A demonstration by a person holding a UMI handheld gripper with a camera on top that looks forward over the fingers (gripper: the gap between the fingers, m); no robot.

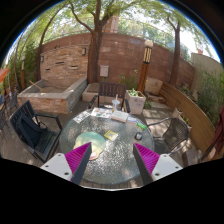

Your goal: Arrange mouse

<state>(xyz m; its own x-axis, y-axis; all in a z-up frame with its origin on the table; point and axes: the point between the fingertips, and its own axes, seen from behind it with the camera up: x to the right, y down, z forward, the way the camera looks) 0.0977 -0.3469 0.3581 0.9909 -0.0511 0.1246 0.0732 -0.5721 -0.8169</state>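
gripper (112, 158) held above a round glass table (85, 160) on a patio | fingers spread wide, pink pads (79, 156) apart, nothing between them | mouse: small dark item (138, 135) on the tabletop beyond the fingers, too small to confirm | papers (100, 115) near table centre | chairs (35, 130) around | brick wall (120, 55) behind

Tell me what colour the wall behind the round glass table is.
Reddish-brown brick wall, clearest in the gripper view.
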